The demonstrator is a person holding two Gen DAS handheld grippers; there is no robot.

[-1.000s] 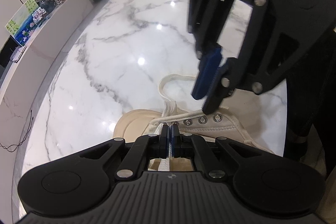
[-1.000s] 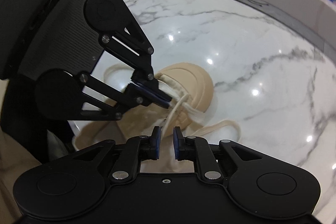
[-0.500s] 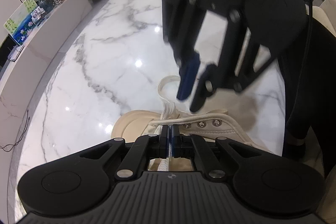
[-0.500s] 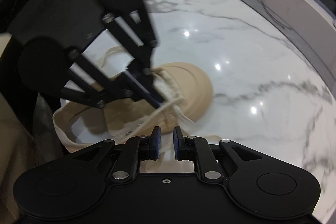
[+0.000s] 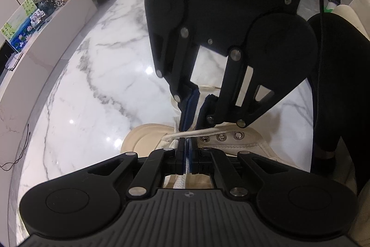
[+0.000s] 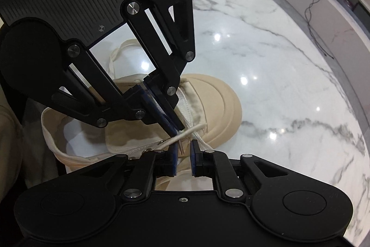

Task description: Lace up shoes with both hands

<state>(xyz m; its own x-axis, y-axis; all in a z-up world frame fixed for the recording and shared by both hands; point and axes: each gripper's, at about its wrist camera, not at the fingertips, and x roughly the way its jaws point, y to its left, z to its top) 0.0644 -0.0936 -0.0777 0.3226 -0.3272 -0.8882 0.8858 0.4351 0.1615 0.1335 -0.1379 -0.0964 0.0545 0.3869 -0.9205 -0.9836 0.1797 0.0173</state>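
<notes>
White marble desk (image 6: 277, 61); beige shoe (image 6: 219, 103) lies on it, toe away from the person. Left gripper (image 5: 185, 149): fingers clamped on the flat lace (image 6: 185, 105) over the tongue. Right gripper (image 6: 182, 155): fingers closing, narrow gap, lace tip (image 6: 181, 147) between them, not yet pinched. Step: handing over the tip. Next: grip it, thread the next eyelet (image 5: 221, 136).

A glossy white marble table (image 5: 97, 75) carries one beige shoe (image 6: 217, 105)
</notes>
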